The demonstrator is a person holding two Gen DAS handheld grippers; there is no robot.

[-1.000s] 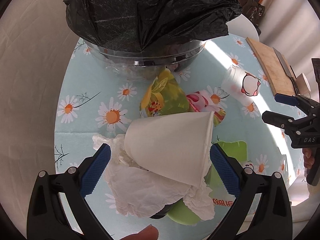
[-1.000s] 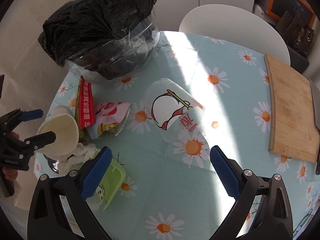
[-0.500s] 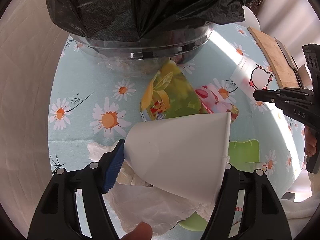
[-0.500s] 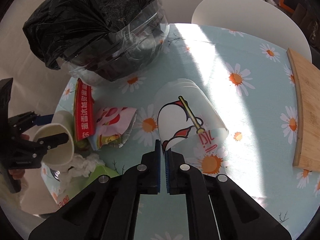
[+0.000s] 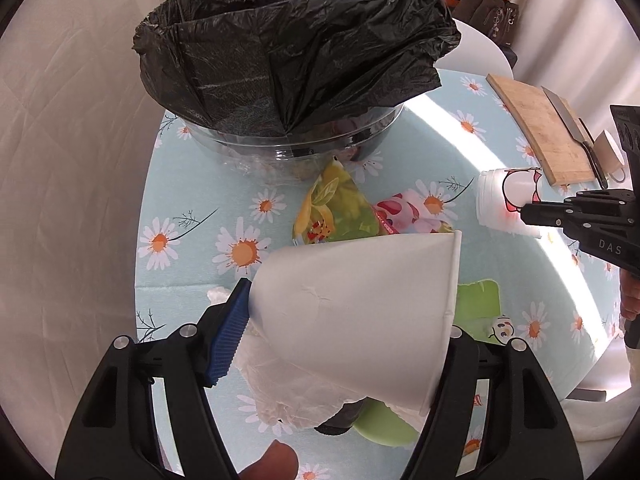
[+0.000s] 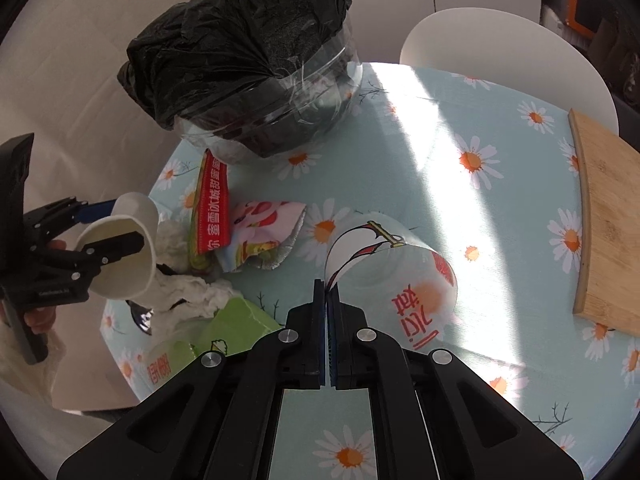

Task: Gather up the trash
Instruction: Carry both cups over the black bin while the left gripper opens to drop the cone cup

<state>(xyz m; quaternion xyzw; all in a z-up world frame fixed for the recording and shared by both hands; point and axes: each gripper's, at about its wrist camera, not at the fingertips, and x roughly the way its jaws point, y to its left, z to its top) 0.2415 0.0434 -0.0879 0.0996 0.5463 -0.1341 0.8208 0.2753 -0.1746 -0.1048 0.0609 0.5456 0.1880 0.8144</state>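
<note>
Daisy tablecloth (image 6: 420, 152), "DAS" on right claw (image 5: 528, 210)

Both wrist views look down over the table toward the black-bagged bin (image 5: 296, 64) (image 6: 248, 60) (each close), sharing it and the wrappers before it.

Daisy-print table (image 6: 400, 168) with wrappers (image 6: 260, 236), cutting board (image 6: 604, 240)

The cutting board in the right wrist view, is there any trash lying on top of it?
No, the wooden cutting board shows only bare wood in the right wrist view, and the wrappers and cups lie on the tablecloth.
</note>
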